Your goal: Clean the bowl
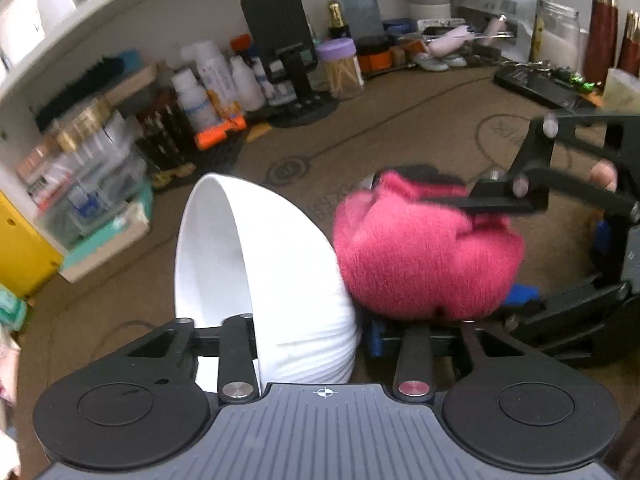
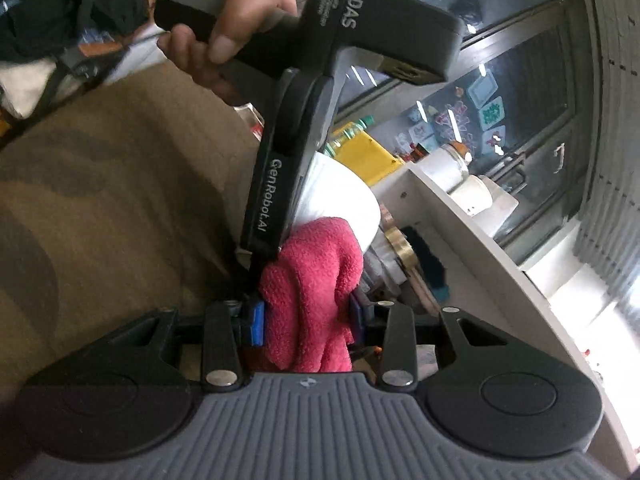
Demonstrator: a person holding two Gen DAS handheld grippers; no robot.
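A white ribbed bowl (image 1: 288, 280) lies tipped on its side over the brown mat, mouth facing left. My left gripper (image 1: 308, 328) is shut on its wall near the base, one finger inside and one outside. A bunched pink cloth (image 1: 424, 256) presses against the bowl's outer right side. My right gripper (image 1: 472, 246) comes in from the right, shut on that cloth. In the right wrist view the cloth (image 2: 312, 288) is squeezed between the blue pads (image 2: 256, 322) of the right gripper (image 2: 306, 316). Beyond it a hand (image 2: 232, 20) holds the left gripper's body (image 2: 272, 200), which hides most of the bowl (image 2: 344, 196).
A brown desk mat (image 1: 400, 128) covers the table. Along its back stand several white bottles (image 1: 216, 84), a black phone stand (image 1: 288, 52), a purple-lidded jar (image 1: 340, 68) and a keyboard (image 1: 536, 84). A white shelf (image 1: 80, 152) full of small items borders the left.
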